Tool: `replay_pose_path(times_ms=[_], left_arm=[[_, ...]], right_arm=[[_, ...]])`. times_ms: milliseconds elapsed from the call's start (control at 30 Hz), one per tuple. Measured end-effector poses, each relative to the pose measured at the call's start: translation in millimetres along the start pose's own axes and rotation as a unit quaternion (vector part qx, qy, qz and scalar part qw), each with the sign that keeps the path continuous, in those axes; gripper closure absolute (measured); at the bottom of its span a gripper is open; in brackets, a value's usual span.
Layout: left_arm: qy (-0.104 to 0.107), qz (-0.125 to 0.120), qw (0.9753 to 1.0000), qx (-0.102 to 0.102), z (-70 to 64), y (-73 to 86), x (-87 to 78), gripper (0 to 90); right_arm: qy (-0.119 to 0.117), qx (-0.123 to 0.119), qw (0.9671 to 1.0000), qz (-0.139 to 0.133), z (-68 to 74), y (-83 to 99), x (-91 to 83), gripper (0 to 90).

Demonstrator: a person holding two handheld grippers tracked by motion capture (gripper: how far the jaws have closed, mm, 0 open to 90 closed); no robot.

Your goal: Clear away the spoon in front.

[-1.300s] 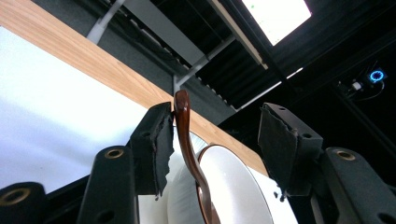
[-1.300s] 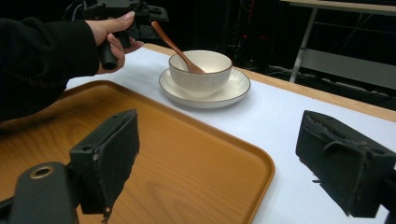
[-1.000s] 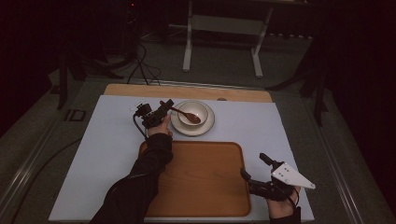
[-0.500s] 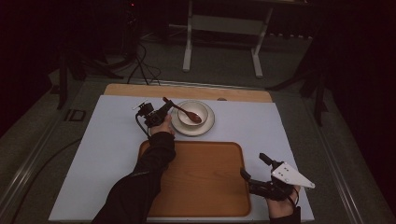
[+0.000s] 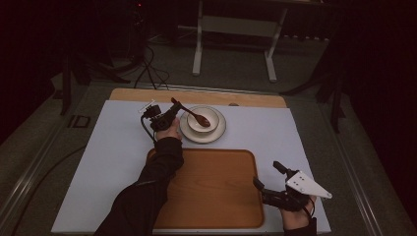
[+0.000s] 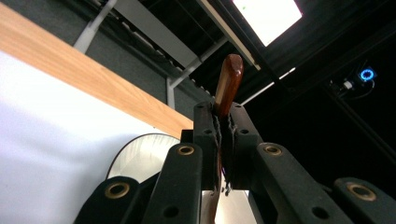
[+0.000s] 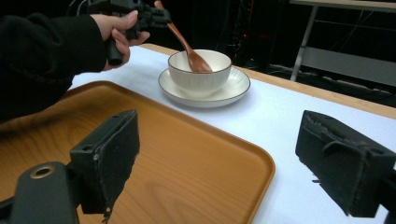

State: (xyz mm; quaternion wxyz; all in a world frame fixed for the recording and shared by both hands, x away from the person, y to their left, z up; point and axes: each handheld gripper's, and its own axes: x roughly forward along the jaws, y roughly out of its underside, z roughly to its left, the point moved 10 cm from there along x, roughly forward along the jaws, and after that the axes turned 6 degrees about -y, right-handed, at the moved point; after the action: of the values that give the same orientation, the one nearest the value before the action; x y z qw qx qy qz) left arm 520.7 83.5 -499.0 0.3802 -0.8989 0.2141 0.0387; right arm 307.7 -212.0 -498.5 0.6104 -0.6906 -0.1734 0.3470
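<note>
the left gripper (image 5: 169,115) sits just left of the bowl (image 5: 202,119), its jaws clamped on the handle of a wooden spoon (image 5: 195,116) (the handle end pokes up past the jaws in the left gripper view). the spoon slants down to the right, its scoop inside the bowl, which stands on a saucer (image 5: 218,135). below lies a bare wooden tray (image 5: 216,196). at the far right the right gripper (image 5: 269,178) hovers by the tray's edge, jaws wide and holding nothing. the risk, i'd judge: lifting at a slant could drag the scoop against the rim and tip the bowl.
</note>
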Motion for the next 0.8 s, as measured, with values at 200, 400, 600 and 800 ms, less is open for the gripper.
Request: replay_pose_path(times_ms=[200,400,600,800], left_arm=[[0.007,0.006,0.9997,0.024,-8.6,-12.4,-10.0,84.6],[0.018,0.001,0.9991,0.038,-12.8,-31.8,-23.1,84.6],[0.037,0.015,0.9972,0.062,-23.8,-42.1,-35.4,84.6],[0.055,0.036,0.9947,0.079,-34.8,-50.7,-50.8,84.6]], right_arm=[[0.003,-0.001,1.0000,-0.003,-0.2,-1.6,-1.4,13.6],[0.003,-0.002,1.0000,-0.003,0.0,-1.6,-0.6,13.6],[0.002,-0.002,1.0000,-0.002,0.5,-1.2,0.3,13.6],[0.003,-0.001,1.0000,-0.002,0.7,-1.6,-0.1,13.6]])
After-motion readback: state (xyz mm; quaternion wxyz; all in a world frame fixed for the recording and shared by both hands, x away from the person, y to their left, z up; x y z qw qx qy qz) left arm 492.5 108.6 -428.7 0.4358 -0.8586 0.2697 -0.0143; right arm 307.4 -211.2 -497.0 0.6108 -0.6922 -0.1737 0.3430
